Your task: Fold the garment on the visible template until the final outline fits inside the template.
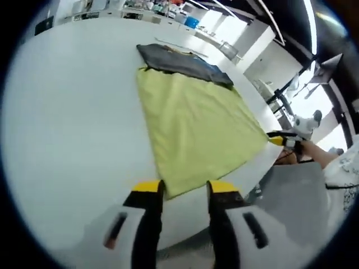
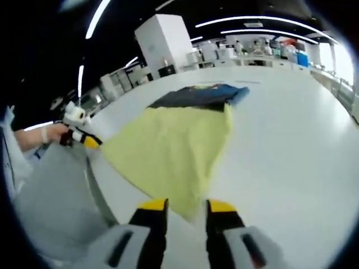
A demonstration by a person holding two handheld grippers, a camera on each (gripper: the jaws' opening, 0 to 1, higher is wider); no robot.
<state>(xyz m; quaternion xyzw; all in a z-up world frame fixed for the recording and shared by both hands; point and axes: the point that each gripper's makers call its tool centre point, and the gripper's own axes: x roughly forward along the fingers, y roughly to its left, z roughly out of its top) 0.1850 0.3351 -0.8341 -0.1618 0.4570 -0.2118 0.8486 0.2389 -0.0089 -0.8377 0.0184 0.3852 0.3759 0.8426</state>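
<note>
spanning white table (image 1: 73,129), yellow cloth (image 1: 196,129), dark garment (image 1: 182,63)

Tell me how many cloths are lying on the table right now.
2. A yellow cloth is spread near the table edge, by both grippers. A dark cloth lies at its far end. Anything beneath them is hidden.
</note>
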